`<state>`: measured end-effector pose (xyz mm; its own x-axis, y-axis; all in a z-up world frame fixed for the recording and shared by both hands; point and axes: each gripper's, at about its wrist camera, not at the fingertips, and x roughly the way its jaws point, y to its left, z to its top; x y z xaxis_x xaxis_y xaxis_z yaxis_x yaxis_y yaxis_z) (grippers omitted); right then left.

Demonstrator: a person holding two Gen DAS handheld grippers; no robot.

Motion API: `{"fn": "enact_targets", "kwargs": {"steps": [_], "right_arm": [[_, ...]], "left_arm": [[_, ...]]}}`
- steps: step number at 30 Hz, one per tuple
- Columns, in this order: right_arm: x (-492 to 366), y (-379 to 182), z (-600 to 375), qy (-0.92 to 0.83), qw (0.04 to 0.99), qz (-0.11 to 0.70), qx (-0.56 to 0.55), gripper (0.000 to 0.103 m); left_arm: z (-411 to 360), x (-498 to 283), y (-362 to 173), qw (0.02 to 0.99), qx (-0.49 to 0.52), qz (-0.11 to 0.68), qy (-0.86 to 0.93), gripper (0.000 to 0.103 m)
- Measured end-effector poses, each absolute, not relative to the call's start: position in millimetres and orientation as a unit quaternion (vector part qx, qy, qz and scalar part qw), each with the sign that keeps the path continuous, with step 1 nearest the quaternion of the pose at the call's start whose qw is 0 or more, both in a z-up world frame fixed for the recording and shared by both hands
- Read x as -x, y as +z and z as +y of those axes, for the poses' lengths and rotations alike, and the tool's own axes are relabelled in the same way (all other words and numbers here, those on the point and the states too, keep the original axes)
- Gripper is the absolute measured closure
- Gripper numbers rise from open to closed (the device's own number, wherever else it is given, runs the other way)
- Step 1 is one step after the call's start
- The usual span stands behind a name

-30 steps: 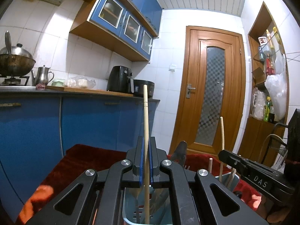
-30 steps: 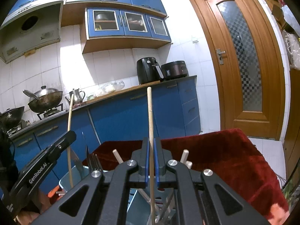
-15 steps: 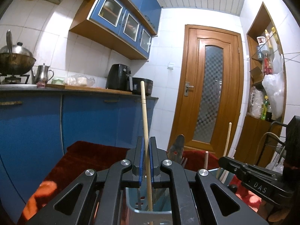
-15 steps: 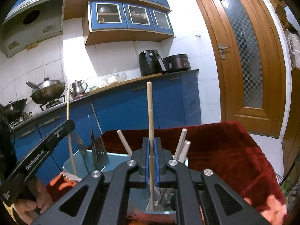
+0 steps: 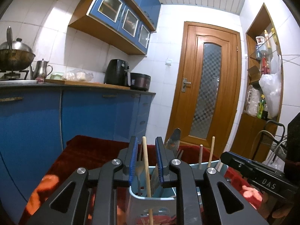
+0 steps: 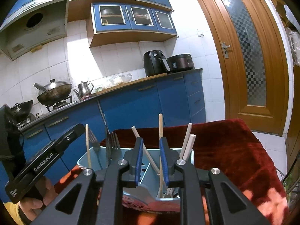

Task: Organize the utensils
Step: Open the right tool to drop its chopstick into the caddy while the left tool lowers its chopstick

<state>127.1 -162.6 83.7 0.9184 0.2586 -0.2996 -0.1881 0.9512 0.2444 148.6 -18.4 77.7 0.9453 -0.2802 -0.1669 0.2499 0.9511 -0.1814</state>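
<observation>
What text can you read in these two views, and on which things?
"DAS" on the black body of the right gripper, seen from the left wrist.
"GenRobot.AI" on the black body of the left gripper, seen from the right wrist.
Labels on the shelf bottles are too small to read.

The lower end of the chopstick (image 5: pixel 146 170) drops behind the caddy (image 5: pixel 150 209) wall in the left wrist view, so where it rests cannot be told. The black gripper frame covers the caddy's sides, and the picture's bottom edge cuts its base. In the right wrist view the second chopstick (image 6: pixel 160 150) vanishes among utensils too crowded to sort out; whether it touches the right-hand pad is unclear. The forks (image 6: pixel 112 147) show only their tines. A hand (image 6: pixel 32 201) at the lower left is half hidden by the other gripper's body. The cabinet (image 6: pixel 131 17) contents are too small to name.
</observation>
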Motion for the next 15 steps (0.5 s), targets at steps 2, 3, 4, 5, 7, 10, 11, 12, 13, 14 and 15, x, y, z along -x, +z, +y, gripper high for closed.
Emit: {"fn": "enact_targets", "kwargs": {"steps": [2, 3, 4, 5, 7, 10, 11, 12, 13, 14, 15], "right_arm": [[-123, 86, -163, 0.117, 0.973, 0.165, -0.107, 0.082], [-121, 87, -163, 0.117, 0.974, 0.164, -0.107, 0.082], [-119, 88, -163, 0.117, 0.974, 0.163, -0.107, 0.082], [-117, 89, -163, 0.117, 0.974, 0.161, -0.108, 0.082], [-112, 91, -162, 0.119, 0.973, 0.159, -0.113, 0.082], [-107, 92, -163, 0.121, 0.972, 0.16, -0.118, 0.08], [-104, 92, -164, 0.12, 0.972, 0.162, -0.118, 0.08], [-103, 91, -164, 0.12, 0.972, 0.163, -0.118, 0.08], [-101, 91, -164, 0.122, 0.972, 0.163, -0.119, 0.08], [-100, 92, -164, 0.123, 0.971, 0.164, -0.12, 0.079], [-98, 92, -164, 0.126, 0.971, 0.165, -0.122, 0.078]], "left_arm": [[-17, -146, 79, 0.982, 0.078, 0.1, -0.137, 0.084], [-17, -145, 80, 0.982, 0.076, 0.103, -0.137, 0.084], [-17, -144, 81, 0.982, 0.074, 0.106, -0.138, 0.084], [-17, -144, 82, 0.981, 0.072, 0.109, -0.14, 0.084], [-18, -146, 85, 0.98, 0.067, 0.12, -0.144, 0.084], [-21, -150, 88, 0.979, 0.055, 0.14, -0.135, 0.083], [-22, -152, 88, 0.978, 0.053, 0.147, -0.135, 0.083], [-23, -154, 88, 0.977, 0.053, 0.157, -0.136, 0.083], [-24, -156, 87, 0.976, 0.053, 0.163, -0.136, 0.083], [-25, -157, 87, 0.975, 0.051, 0.167, -0.135, 0.083], [-27, -159, 86, 0.975, 0.045, 0.173, -0.132, 0.083]]}}
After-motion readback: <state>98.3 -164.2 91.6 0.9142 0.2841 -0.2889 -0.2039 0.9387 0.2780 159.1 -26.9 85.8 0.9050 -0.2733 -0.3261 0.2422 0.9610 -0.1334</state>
